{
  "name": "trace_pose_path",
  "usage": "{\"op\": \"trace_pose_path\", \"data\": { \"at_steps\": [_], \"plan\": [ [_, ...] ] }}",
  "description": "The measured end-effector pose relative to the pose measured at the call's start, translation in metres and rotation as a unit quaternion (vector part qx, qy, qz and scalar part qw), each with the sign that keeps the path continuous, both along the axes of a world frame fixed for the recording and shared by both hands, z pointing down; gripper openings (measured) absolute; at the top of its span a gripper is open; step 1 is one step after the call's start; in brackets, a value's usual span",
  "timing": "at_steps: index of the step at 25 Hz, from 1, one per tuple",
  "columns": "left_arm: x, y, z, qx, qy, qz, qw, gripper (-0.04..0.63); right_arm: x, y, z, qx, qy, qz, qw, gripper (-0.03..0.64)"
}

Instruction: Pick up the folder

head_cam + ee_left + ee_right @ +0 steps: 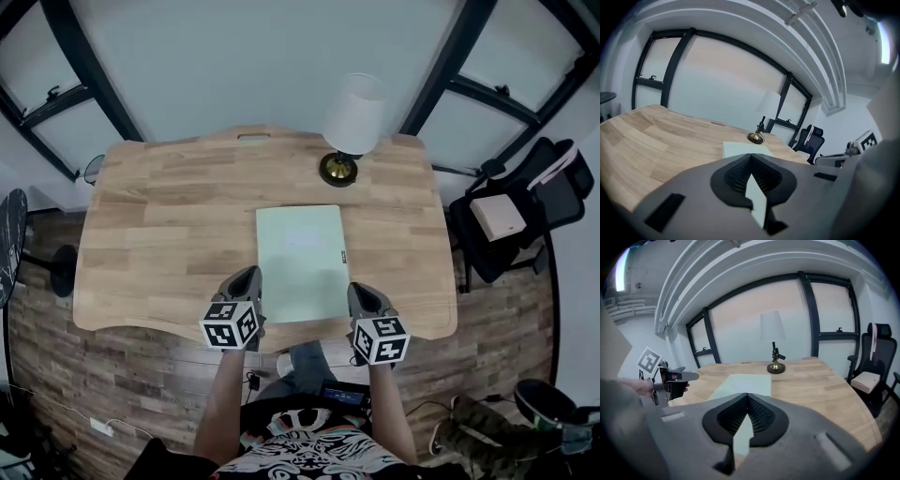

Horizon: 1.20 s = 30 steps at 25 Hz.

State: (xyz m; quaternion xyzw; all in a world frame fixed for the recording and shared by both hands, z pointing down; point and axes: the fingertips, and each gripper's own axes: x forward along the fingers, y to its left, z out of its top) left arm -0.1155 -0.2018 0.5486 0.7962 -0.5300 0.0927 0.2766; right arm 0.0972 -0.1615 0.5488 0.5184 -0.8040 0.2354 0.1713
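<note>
A pale green folder lies flat in the middle of the wooden table, its near short edge close to the table's front edge. My left gripper hovers at the folder's near left corner, and my right gripper hovers just off its near right corner. Both are shut and hold nothing. In the left gripper view the folder lies ahead of the shut jaws. In the right gripper view the folder lies ahead of the jaws, with the left gripper off to the left.
A lamp with a white shade and brass base stands on the table behind the folder. A black office chair with a pale box on its seat stands to the right of the table. Cables and a shoe lie on the wooden floor.
</note>
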Motion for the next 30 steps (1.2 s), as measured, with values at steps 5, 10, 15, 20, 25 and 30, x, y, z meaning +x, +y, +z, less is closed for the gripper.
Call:
{"op": "trace_pose_path", "data": {
  "at_steps": [5, 10, 15, 20, 25, 30],
  "plan": [
    [-0.004, -0.011, 0.005, -0.004, 0.011, -0.008, 0.9999, 0.006, -0.003, -0.011, -0.008, 0.035, -0.063, 0.006, 0.997, 0.005],
    [-0.006, -0.02, 0.015, -0.011, 0.019, -0.015, 0.9997, 0.008, 0.008, -0.026, -0.002, 0.036, -0.063, 0.019, 0.997, 0.005],
    [-0.008, -0.03, 0.034, -0.025, 0.021, -0.011, 0.9994, 0.008, 0.01, -0.04, 0.027, -0.007, -0.078, 0.027, 0.997, 0.005],
    [-0.012, -0.042, 0.052, -0.043, 0.038, -0.017, 0.9982, 0.009, 0.008, -0.057, 0.048, -0.045, -0.088, 0.015, 0.995, 0.011],
    [-0.01, -0.048, 0.066, -0.055, 0.061, -0.023, 0.9964, 0.034, 0.01, -0.067, 0.062, -0.064, -0.088, 0.008, 0.994, 0.053],
    [-0.007, -0.052, 0.085, -0.08, 0.078, -0.019, 0.9936, 0.165, 0.007, -0.079, 0.084, -0.103, -0.126, 0.008, 0.987, 0.204]
  ]
}}
